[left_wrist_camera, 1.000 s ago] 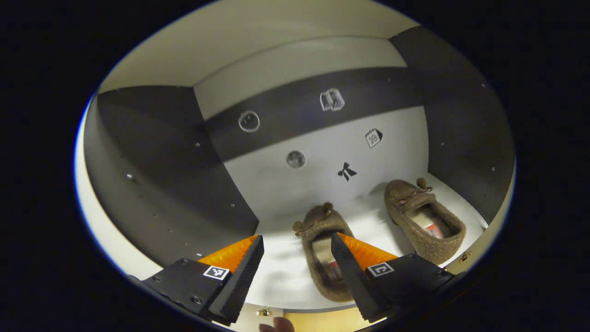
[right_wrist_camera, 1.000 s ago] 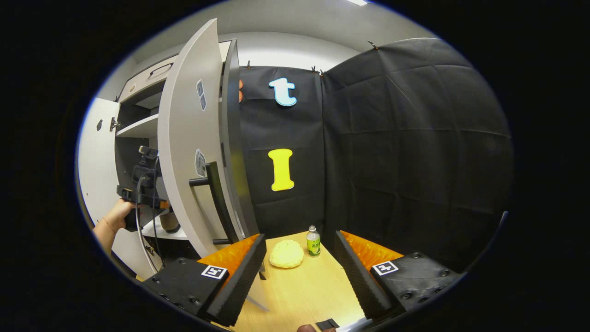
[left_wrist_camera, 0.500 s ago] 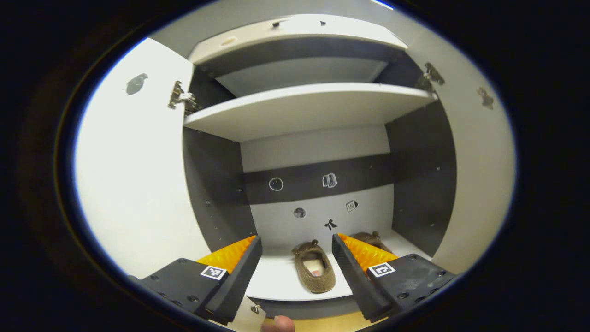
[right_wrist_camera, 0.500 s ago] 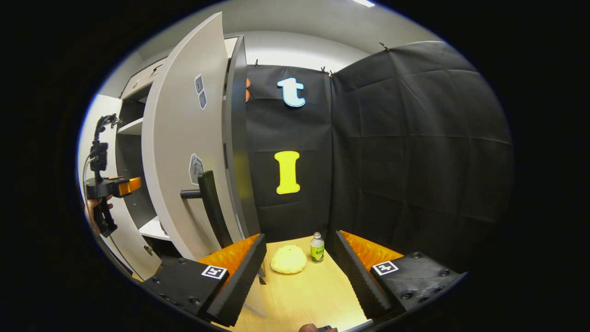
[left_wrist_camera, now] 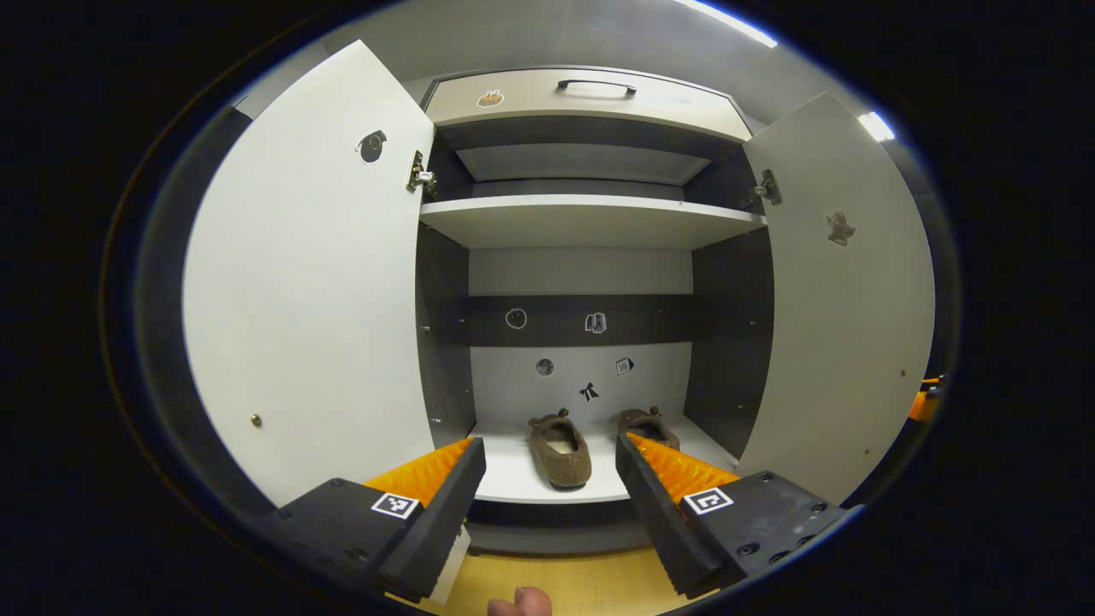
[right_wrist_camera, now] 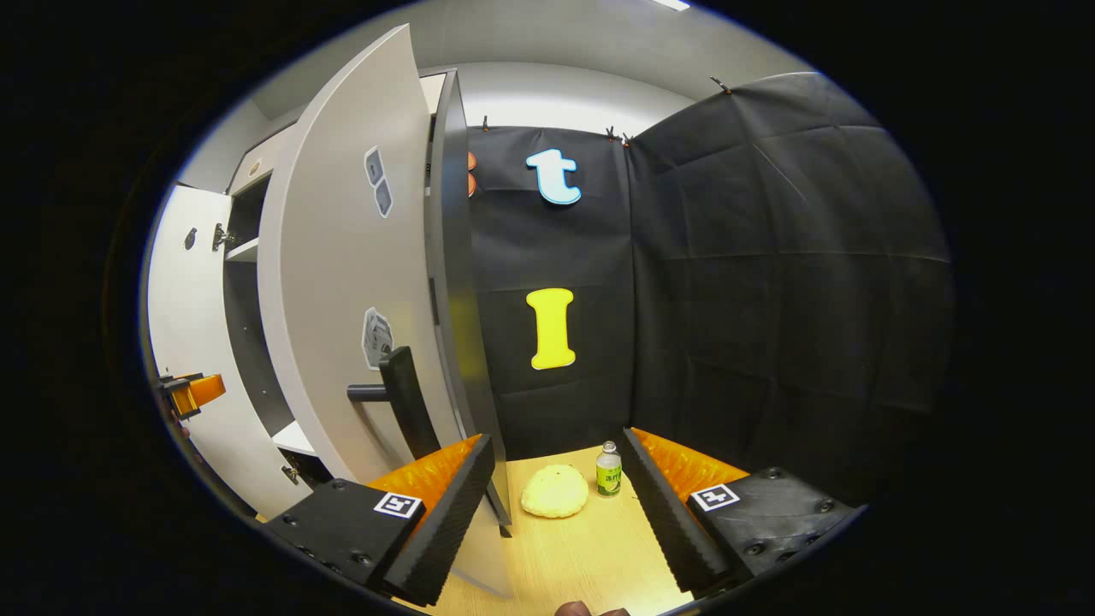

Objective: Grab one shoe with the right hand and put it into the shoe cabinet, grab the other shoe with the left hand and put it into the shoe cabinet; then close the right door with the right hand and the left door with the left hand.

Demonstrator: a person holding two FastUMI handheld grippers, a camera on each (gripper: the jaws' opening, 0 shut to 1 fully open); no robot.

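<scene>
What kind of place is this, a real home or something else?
Probably a staged recording booth, not a lived-in home: black cloth wall pinned up behind a wooden table, and a shoe cabinet with both doors open holding two slippers.

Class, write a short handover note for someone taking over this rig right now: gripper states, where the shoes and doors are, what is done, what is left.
Left gripper: open, empty, facing the cabinet.
Right gripper: open, empty, beside the right door's handle.
Both shoes sit side by side on the bottom shelf.
Left door and right door stand open.
Done: shoes stowed.
Left: close right door with the right gripper, then left door with the left.
</scene>
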